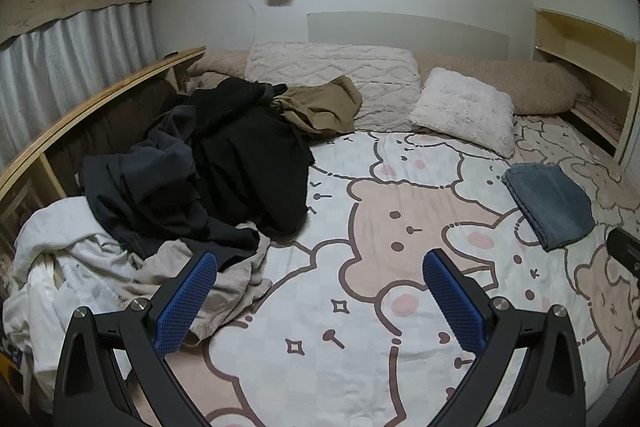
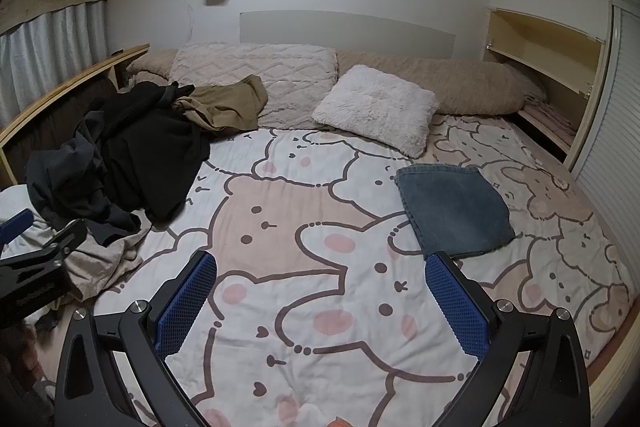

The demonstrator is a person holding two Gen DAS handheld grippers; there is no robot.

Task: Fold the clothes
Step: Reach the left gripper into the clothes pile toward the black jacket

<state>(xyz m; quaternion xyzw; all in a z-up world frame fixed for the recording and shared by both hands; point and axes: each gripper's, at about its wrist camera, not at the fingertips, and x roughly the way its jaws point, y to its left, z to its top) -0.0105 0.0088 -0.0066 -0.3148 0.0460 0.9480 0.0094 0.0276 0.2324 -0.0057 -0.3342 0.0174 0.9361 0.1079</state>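
**bedfan:** So what's the setup here? All I get is a bed with a cartoon bear and bunny sheet (image 1: 400,219).

**laundrylurker:** Yep. Both tools are up above the sheet with nothing in them. The left gripper (image 1: 320,259) has its blue-padded fingers spread wide, hovering over the bare sheet just right of the clothes pile. The right gripper (image 2: 322,259) is the same deal, jaws wide apart, nothing between them.

**bedfan:** Where's the laundry then?

**laundrylurker:** The unfolded stuff is heaped on the left side of the bed, against the wooden side rail (image 1: 100,99). A black garment (image 1: 248,155) is the biggest lump, with a dark grey piece (image 1: 152,183) bunched on its near side. Closest to the left gripper there's a white garment (image 1: 60,255) and a beige one (image 1: 236,283) crumpled together, the beige one running under the left finger (image 1: 186,303) in that view. An olive-tan garment (image 1: 320,103) sits at the far end, partly on the quilted pillow (image 1: 332,71).

**bedfan:** Anything folded?

**laundrylurker:** One thing: folded blue jeans (image 2: 454,207) lie flat on the right side of the sheet, well apart from the pile. In the right wrist view they're just beyond the right finger's tip. A fluffy white cushion (image 2: 376,105) sits behind them near the headboard.

**bedfan:** And that dark thing at the left edge of the right view?

**laundrylurker:** That's the left gripper, over the pile's near edge.
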